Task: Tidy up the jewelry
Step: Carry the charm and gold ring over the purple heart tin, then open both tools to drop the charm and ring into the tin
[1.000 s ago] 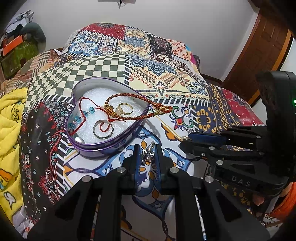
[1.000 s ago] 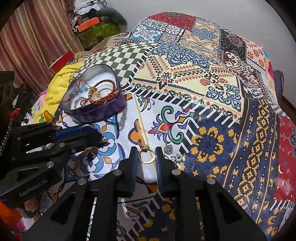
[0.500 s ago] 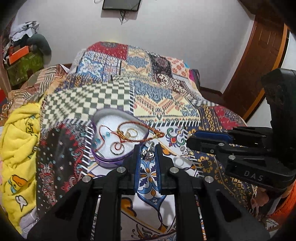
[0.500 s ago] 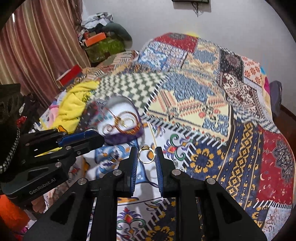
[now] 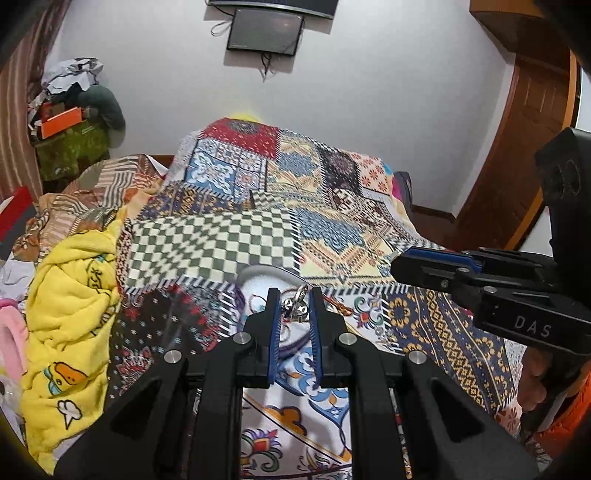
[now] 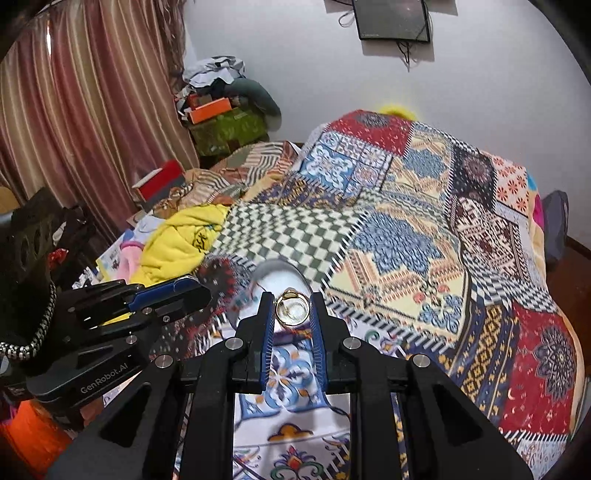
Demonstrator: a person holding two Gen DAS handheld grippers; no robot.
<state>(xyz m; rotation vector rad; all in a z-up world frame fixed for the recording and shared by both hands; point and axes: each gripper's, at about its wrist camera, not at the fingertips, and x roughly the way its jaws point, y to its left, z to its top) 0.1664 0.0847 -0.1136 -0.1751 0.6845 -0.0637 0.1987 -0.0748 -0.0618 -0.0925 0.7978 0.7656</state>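
Count of items, by kind, as seen in both wrist views.

Grippers: two. The left gripper (image 5: 294, 306) pinches one small silver trinket (image 5: 295, 305), at centre frame. The right gripper (image 6: 293, 314) pinches one gold ring (image 6: 292, 311), at centre frame.

Tins: one, the heart-shaped tin (image 5: 258, 277), partly hidden behind the fingers; its contents cannot be counted.

Patchwork bedspreads: one (image 6: 406, 229), filling the middle and right.

Yellow blankets: one (image 5: 70, 295), at left.

Wall-mounted screens: one (image 5: 265, 34), at top centre.

Orange boxes: one (image 6: 208, 109), upper left.

Red boxes: one (image 6: 159, 182), at left.

Striped curtains: one (image 6: 88, 110), upper left.

Wooden doors: one (image 5: 532, 122), upper right.
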